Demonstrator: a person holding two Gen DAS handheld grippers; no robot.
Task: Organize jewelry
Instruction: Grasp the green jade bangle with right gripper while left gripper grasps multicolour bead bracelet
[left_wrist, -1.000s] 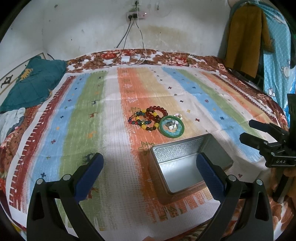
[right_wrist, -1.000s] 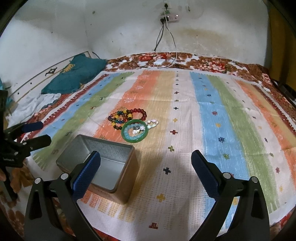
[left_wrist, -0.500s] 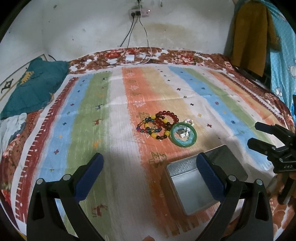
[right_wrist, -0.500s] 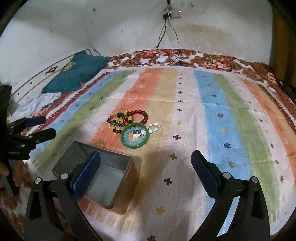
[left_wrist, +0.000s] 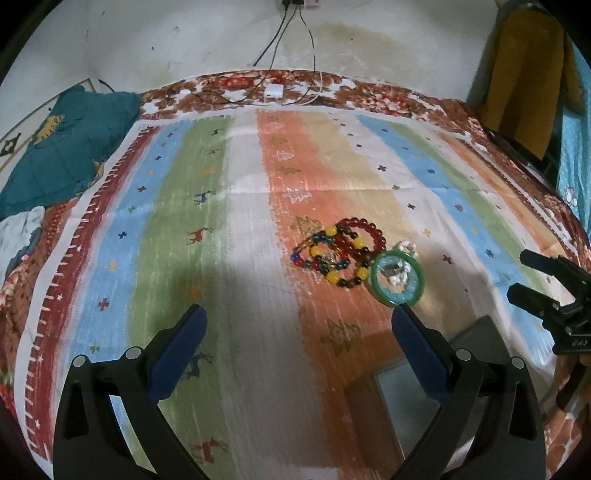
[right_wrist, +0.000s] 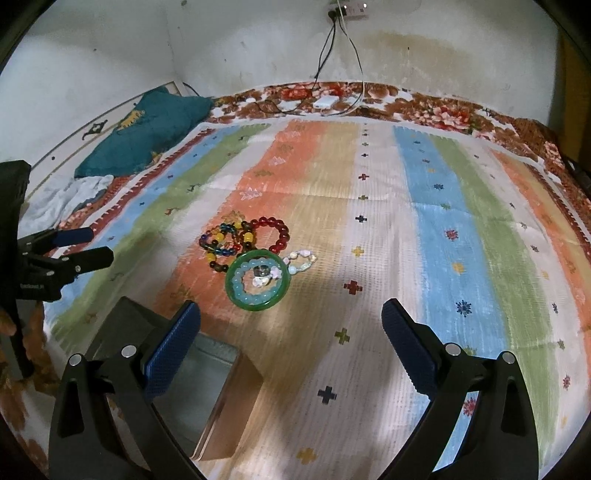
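A pile of jewelry lies mid-bed: a green bangle (left_wrist: 397, 277) (right_wrist: 258, 280) with a light blue bead bracelet and small pieces inside it, a red bead bracelet (left_wrist: 364, 230) (right_wrist: 275, 230), multicoloured bead bracelets (left_wrist: 325, 254) (right_wrist: 221, 243) and a white bead bracelet (right_wrist: 302, 260). An open metal tin (left_wrist: 424, 398) (right_wrist: 192, 373) stands in front of the pile. My left gripper (left_wrist: 295, 347) is open and empty, left of the tin. My right gripper (right_wrist: 290, 339) is open and empty, right of the tin, short of the bangle.
A striped blanket (left_wrist: 236, 258) covers the bed. A teal pillow (left_wrist: 62, 147) and white cloth lie at the left edge. A white charger with cables (left_wrist: 273, 92) lies by the far wall. Yellow and blue clothes (left_wrist: 524, 66) hang at right.
Both grippers have moved forward toward the jewelry pile. The tin has slid down in both views and sits partly behind the fingers. Both stay open.
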